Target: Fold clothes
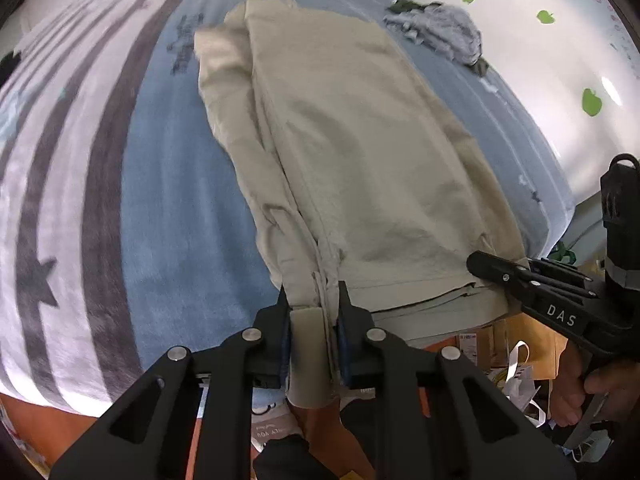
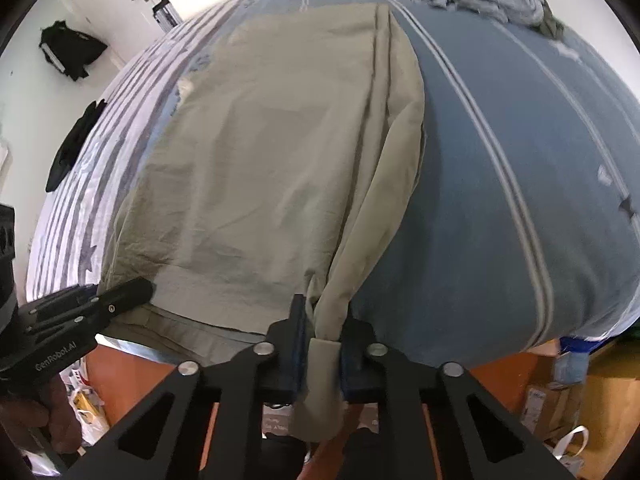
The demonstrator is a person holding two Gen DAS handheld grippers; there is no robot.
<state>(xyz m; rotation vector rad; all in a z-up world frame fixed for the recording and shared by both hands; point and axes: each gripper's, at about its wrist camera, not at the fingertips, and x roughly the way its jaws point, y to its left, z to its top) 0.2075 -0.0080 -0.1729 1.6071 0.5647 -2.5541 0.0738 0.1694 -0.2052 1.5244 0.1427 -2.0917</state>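
Nothing here is really a container except the cardboard boxes (image 2: 600, 404) and bags on the floor past the bed's near edge, at the lower right of your right wrist view; what is in them you cannot tell.

Your beige trousers (image 1: 340, 140) lie lengthwise down the blue middle of the bedspread (image 1: 172, 220), one end reaching toward the far side of the bed and the other end at the near edge, right where your tools are. The fabric is doubled over, with layered hems showing along the near edge.

Your left gripper (image 1: 314, 320) is clamped narrow on the near left corner of the trousers: the blue pads press a bunched fold of beige cloth from both sides, and a tail of fabric hangs down between the black arms. Your right gripper (image 2: 323, 332) has the same kind of pinch on the near right corner, with the cloth gathered into a twisted rope rising from the jaws up onto the bed. In each wrist view the other tool shows at the side, fingertips at the trousers' near hem, with your hand (image 1: 600, 388) wrapped round its handle.

To the left of the trousers the bedspread turns to grey and white stripes with dark stars. At the far right corner of the bed sits a crumpled grey garment (image 1: 444, 32), well apart from the trousers. A black bag (image 2: 70, 52) leans by the far wall near a white door.
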